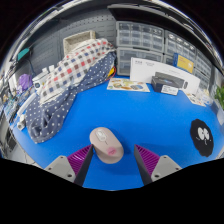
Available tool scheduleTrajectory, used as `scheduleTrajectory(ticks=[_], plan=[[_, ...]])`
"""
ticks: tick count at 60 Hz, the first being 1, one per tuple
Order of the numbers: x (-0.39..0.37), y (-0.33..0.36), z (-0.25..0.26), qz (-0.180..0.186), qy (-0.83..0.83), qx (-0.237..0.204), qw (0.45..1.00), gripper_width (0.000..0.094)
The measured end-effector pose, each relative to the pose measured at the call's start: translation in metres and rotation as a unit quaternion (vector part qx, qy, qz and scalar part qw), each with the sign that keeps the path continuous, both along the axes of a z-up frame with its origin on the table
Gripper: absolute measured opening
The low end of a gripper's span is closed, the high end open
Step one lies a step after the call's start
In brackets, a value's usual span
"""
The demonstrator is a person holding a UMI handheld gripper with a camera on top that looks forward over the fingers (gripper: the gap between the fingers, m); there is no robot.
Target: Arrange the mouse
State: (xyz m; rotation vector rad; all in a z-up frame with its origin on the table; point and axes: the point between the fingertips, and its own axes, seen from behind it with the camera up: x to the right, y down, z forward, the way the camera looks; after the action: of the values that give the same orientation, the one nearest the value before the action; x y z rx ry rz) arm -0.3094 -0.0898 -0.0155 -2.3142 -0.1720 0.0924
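While the gripper (110, 163) is held spread apart, nothing is grasped; the mouse (106, 144) is seen resting on the blue table (150, 120), just ahead of and between the fingertips. A slip is judged likely if its rounded shell is pinched off-centre, as it could be squeezed forward.

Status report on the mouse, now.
Tool open, not gripping. Mouse on blue table, just ahead of the fingers, partly between the tips. Nothing in the way; checked cloth lies well beyond.
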Motion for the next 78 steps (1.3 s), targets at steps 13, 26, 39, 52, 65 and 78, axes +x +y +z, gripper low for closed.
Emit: scheduleTrajectory(ticks=[13,26,39,52,65,78], plan=[[0.012,0.036,-0.002,-0.043,-0.020,-0.009,0.999,0.0721],[0.008,0.046,-0.003,-0.064,-0.003,-0.016,0.998,0.0486],[0.010,0.046,-0.004,-0.063,-0.003,-0.023,0.998,0.0338],[0.010,0.049,-0.001,-0.039,0.003,-0.039,0.998,0.0333],[0.078,0.076,0.111,-0.028,-0.008,0.050,0.998,0.0336],[0.227,0.086,0.221,-0.057,-0.045,0.125,0.990,0.0338]])
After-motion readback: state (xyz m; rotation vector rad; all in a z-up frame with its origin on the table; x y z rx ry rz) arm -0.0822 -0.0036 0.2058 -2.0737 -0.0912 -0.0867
